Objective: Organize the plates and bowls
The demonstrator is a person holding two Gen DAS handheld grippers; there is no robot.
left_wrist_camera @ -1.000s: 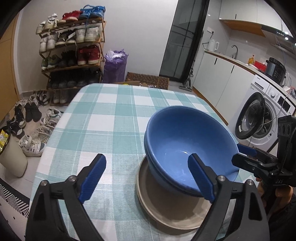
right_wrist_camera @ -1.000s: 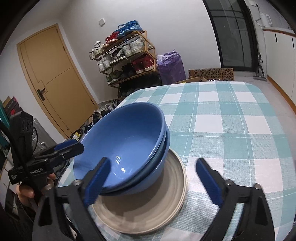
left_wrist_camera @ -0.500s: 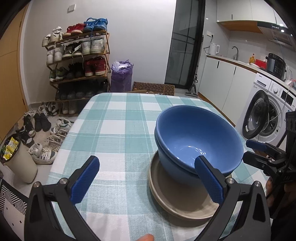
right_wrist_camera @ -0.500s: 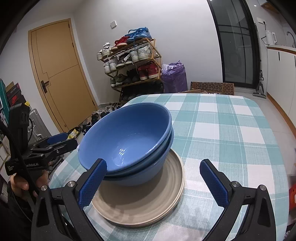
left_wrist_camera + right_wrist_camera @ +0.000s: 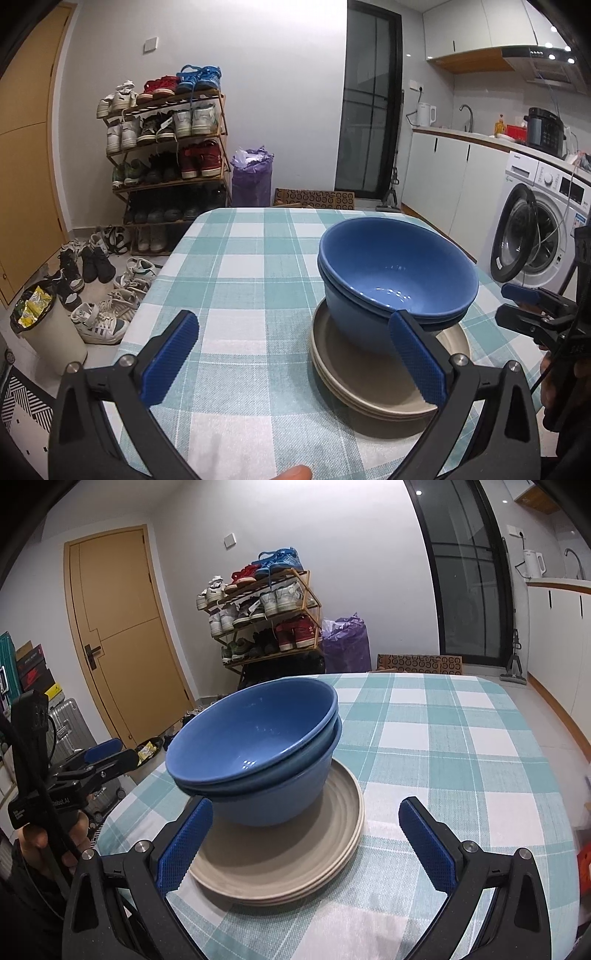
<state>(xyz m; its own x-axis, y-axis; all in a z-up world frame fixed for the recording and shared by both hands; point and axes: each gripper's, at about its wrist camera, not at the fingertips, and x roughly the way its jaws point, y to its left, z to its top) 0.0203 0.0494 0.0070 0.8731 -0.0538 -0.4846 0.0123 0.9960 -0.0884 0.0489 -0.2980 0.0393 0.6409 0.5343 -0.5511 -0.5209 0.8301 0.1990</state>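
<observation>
I see two blue bowls (image 5: 258,746) nested together on a stack of beige plates (image 5: 314,864), near the front edge of the checked tablecloth (image 5: 251,266). To my eye the gathering is done; no other dishes show on the table, so little looks left beyond perhaps squaring the pile. My left gripper (image 5: 291,365) stands spread wide with nothing between its pads, just short of the stack. My right gripper (image 5: 306,842) is likewise spread and empty.

Two blue bowls (image 5: 397,273) are sitting one inside the other, tipped a little, on a stack of tan plates (image 5: 373,387) on the checked table.
</observation>
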